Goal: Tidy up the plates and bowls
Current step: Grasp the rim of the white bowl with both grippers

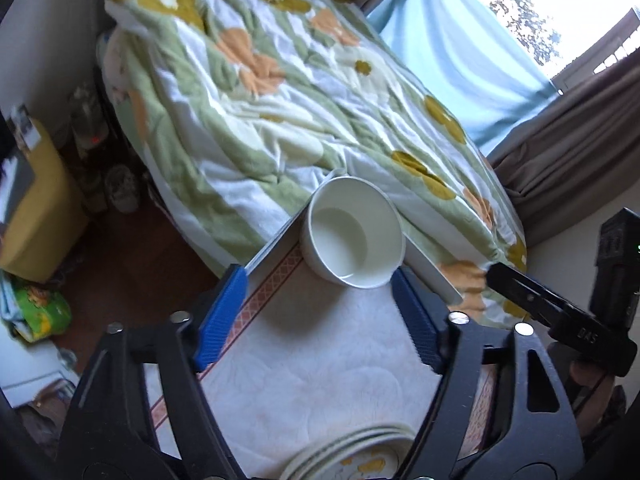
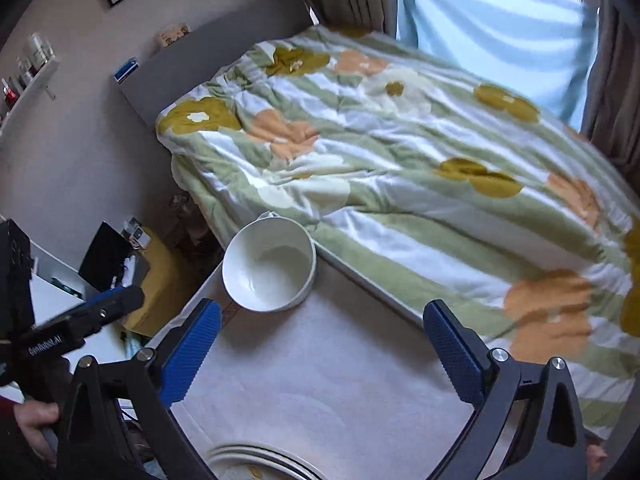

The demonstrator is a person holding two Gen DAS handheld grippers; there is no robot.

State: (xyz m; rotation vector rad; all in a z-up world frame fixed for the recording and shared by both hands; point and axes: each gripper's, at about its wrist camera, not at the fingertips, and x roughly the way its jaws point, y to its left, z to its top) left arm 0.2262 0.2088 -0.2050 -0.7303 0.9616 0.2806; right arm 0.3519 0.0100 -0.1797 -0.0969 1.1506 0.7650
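Both claws, left gripper (image 1: 316, 312) and right gripper (image 2: 320, 348), gape wide and empty. White bowl (image 1: 354, 232) sits mid-frame at the table's (image 1: 320, 360) far corner, plate stack (image 1: 352, 456) bottom-center, probably sorted apart by type.

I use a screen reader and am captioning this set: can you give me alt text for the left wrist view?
A round white ceramic bowl, empty and upright, sits at the far corner of a white cloth-covered table, ahead of the open left gripper with blue finger pads. Stacked floral-rimmed plates lie nearest; a flowered green bedspread lies beyond.
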